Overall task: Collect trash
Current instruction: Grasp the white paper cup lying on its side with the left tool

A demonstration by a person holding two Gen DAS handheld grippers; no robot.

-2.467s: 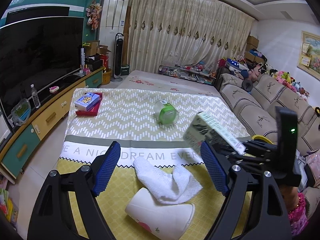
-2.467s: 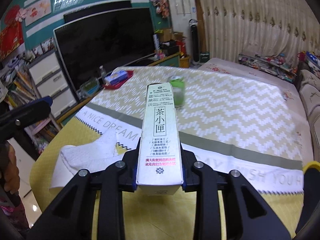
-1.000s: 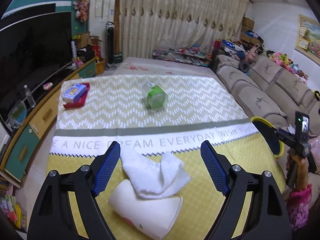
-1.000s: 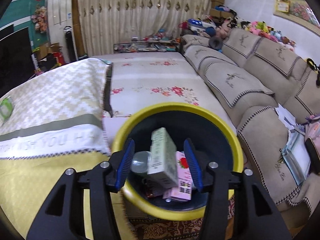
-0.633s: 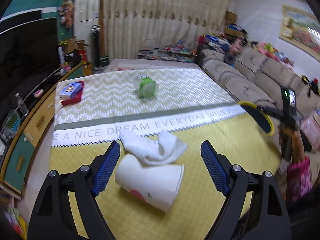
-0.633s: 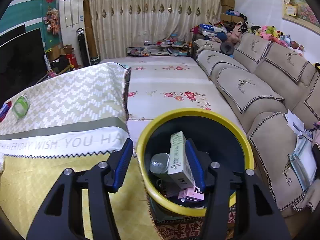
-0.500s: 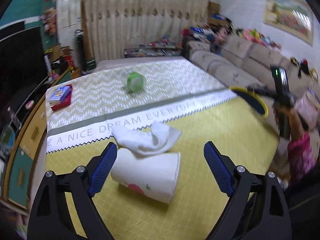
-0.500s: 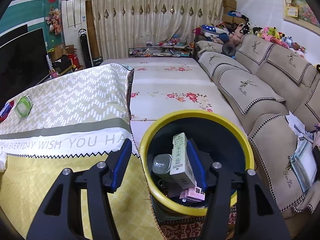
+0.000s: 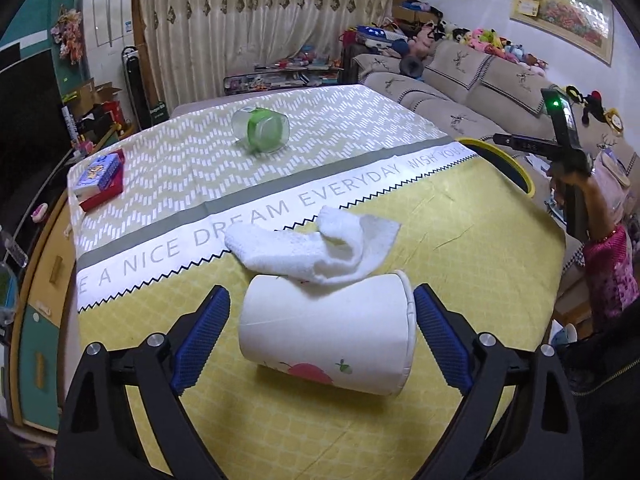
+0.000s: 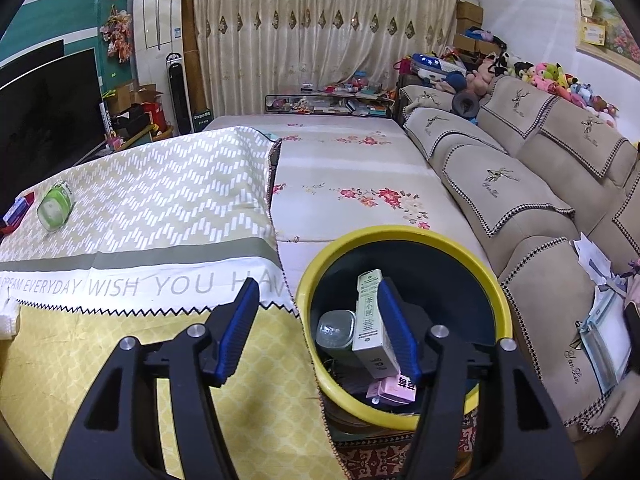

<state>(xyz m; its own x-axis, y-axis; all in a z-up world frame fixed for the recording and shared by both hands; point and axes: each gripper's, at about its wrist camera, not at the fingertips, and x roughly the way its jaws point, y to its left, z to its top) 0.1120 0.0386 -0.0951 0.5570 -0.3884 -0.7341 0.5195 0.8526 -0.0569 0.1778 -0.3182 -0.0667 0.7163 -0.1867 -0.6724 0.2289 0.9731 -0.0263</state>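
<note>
My left tool (image 9: 320, 336), jaws just opening wide, straddles the white paper cup (image 9: 328, 340) lying on its side without gripping; my right tool (image 10: 318, 330) has just been opening, empty, above the yellow-rimmed bin (image 10: 400, 236) holding the tea box (image 10: 372, 328).

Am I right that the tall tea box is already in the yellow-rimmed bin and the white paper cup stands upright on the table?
Not quite: the left wrist view shows the white paper cup lying on its side. The tall tea box is indeed in the yellow-rimmed bin.
</note>
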